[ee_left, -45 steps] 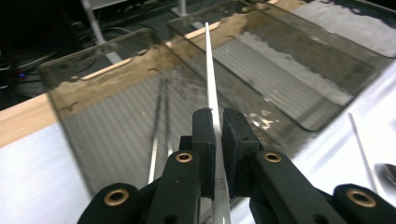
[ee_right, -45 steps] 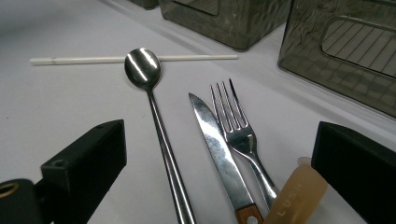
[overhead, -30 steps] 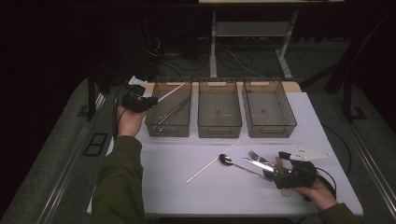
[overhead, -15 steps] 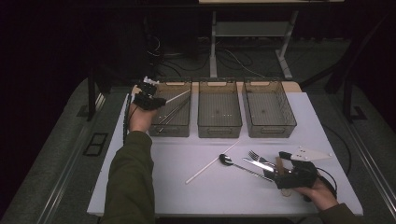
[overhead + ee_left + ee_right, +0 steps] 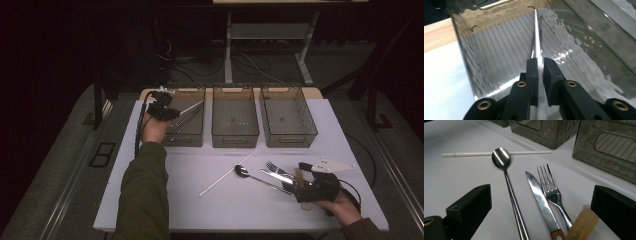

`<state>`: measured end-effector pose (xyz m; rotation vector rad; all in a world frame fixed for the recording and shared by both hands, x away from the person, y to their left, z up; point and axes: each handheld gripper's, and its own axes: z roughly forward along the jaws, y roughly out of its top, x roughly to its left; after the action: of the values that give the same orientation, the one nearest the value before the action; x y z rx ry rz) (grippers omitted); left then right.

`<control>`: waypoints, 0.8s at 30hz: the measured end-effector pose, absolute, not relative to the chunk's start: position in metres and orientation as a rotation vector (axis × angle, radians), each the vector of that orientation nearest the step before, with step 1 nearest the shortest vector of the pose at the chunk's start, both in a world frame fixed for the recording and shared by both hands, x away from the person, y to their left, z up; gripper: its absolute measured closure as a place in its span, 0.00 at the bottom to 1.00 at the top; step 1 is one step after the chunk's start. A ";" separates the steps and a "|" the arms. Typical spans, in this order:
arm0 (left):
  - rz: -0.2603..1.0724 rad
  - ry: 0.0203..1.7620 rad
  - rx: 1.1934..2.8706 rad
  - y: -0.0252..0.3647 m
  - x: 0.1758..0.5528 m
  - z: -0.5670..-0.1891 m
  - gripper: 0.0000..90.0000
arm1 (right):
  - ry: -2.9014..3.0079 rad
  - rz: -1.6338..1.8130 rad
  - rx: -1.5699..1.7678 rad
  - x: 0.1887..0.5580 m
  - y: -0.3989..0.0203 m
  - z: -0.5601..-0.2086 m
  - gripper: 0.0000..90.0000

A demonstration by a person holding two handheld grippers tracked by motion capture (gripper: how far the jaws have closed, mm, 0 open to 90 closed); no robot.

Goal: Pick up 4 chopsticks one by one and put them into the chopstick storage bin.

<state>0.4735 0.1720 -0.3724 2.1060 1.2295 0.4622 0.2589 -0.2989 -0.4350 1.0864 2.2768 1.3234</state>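
My left tool [image 5: 540,65] has just been easing apart, white stick [image 5: 537,37] between its jaws, pointing lengthwise down the leftmost of 3 bins [image 5: 197,91]. Right tool [image 5: 541,220] gapes wide over the cutlery.

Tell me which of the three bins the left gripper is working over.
The leftmost bin. The left gripper sits at its rim with a white stick between its jaws, and sticks already lie inside; the middle bin and right bin hold nothing visible.
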 end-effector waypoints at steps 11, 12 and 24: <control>0.427 1.131 2.025 0.176 0.463 -0.361 0.56 | 2.282 1.320 1.086 0.259 -0.298 -0.436 0.04; 0.416 1.113 2.015 0.176 0.460 -0.358 0.54 | 2.283 1.319 1.085 0.259 -0.298 -0.436 0.04; 0.352 0.963 1.985 0.163 0.424 -0.341 0.35 | 2.288 1.310 1.083 0.260 -0.297 -0.437 0.04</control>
<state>0.4243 0.1627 -0.3411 1.9850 0.9634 0.3518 0.2600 -0.2965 -0.4369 1.0832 2.2879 1.3100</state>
